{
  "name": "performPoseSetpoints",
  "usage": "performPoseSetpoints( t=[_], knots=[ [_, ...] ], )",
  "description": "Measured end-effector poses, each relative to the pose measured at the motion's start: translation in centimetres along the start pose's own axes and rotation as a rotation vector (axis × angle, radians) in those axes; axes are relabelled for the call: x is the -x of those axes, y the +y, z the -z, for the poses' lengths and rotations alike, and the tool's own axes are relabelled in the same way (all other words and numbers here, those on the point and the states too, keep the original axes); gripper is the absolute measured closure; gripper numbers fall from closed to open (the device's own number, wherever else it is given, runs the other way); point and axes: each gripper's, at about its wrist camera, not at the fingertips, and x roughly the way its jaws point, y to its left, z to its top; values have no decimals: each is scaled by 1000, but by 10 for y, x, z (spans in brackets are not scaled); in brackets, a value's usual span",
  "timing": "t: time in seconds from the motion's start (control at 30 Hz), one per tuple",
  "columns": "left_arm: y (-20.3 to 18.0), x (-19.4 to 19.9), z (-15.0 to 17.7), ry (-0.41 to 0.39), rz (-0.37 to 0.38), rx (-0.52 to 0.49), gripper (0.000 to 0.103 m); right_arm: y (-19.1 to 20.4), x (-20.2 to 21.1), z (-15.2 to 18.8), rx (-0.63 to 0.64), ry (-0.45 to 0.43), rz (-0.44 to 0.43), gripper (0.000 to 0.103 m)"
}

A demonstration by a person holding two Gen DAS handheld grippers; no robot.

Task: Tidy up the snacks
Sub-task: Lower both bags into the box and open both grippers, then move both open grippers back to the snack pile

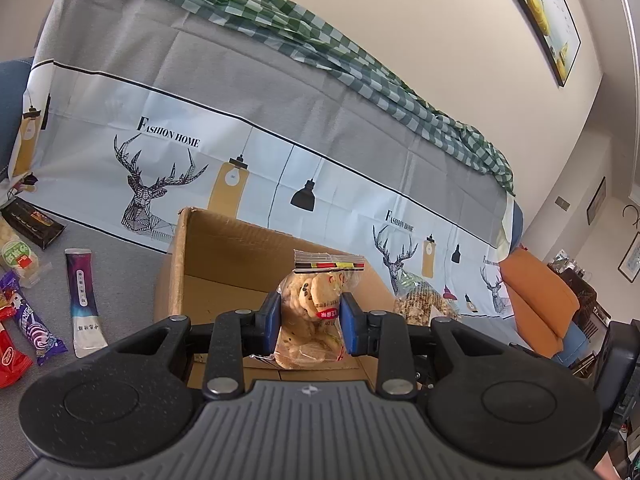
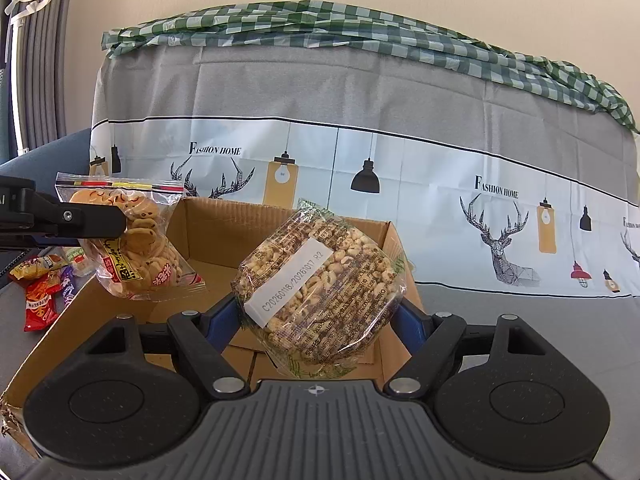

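Observation:
My left gripper (image 1: 308,322) is shut on a clear bag of round cookies (image 1: 316,312) and holds it above an open cardboard box (image 1: 224,248). The same bag (image 2: 140,252) and left gripper's fingers (image 2: 92,220) show at the left of the right wrist view. My right gripper (image 2: 320,312) is shut on a clear bag of puffed grain snack (image 2: 320,288) with a white label, held above the box (image 2: 280,220). That bag also shows at the right of the left wrist view (image 1: 420,304).
Several loose snack packets lie on the grey cloth to the left of the box: a purple stick pack (image 1: 82,300), a dark bar (image 1: 32,222), red and purple wrappers (image 2: 44,288). A sofa back under a deer-print cloth (image 1: 280,128) rises behind. An orange cushion (image 1: 536,300) sits far right.

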Motion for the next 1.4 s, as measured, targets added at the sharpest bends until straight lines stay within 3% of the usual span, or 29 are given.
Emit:
performPoseSetpoints(
  t=[0.63,0.67,0.73,0.8,1.3,1.4],
  knots=[
    [-5,-1,2,16,36,-7,68,1,0,0,-1,3,4,22],
    [-5,-1,2,23,44,-5,67,1,0,0,-2,4,7,22],
    [-7,-1,4,26,55,-12,56,1,-1,0,-2,6,16,18],
    [-8,-1,3,19,55,-18,53,2,0,0,-3,1,25,15],
    [-7,4,4,15,44,-34,55,9,-2,-1,8,1,56,14],
    [-5,10,3,10,48,-44,60,13,-1,-1,7,-5,56,17]
  ],
)
